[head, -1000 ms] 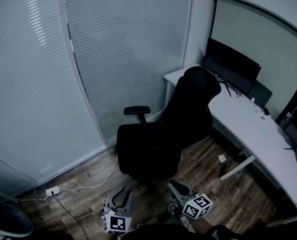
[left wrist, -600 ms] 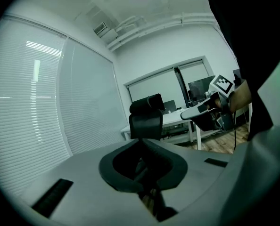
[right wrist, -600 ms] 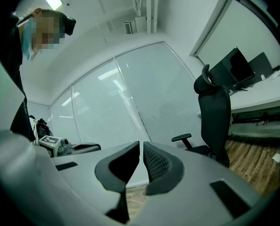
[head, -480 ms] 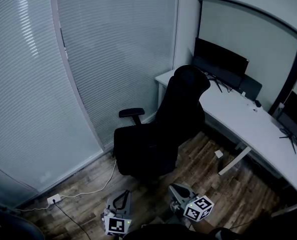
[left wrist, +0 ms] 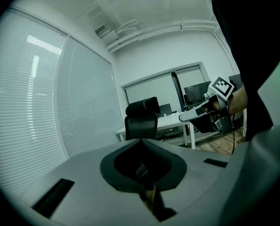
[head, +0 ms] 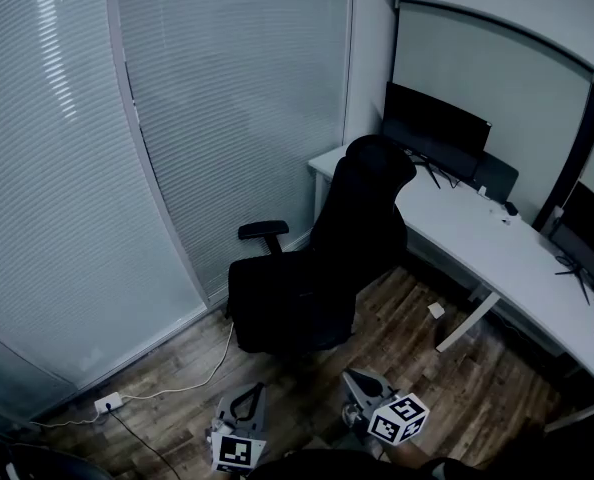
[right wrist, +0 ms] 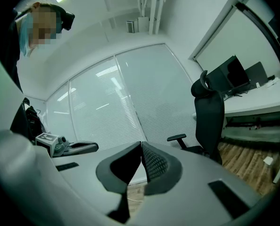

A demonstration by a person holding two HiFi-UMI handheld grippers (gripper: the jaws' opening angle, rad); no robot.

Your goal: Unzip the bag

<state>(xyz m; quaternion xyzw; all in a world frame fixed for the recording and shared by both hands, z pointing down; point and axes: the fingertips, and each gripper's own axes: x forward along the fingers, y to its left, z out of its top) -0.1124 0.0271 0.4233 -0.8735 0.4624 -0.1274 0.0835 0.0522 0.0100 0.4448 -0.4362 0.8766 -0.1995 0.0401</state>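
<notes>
No bag shows in any view. My left gripper and right gripper sit side by side at the bottom of the head view, over a wooden floor and pointing roughly level into the room. Both have just closed and stand shut with nothing between the jaws. In the left gripper view the left gripper's pads meet, and the right gripper shows beyond in a hand. In the right gripper view the right gripper's pads meet too, with the left gripper off to its left.
A black office chair stands ahead of me. Behind it a white desk carries a dark monitor. Glass walls with blinds close the left side. A wall socket and its cable lie on the floor.
Both grippers' jaws have closed from a partly open stance. Both hands have crept forward toward the chair, and the head view has shifted slightly.
</notes>
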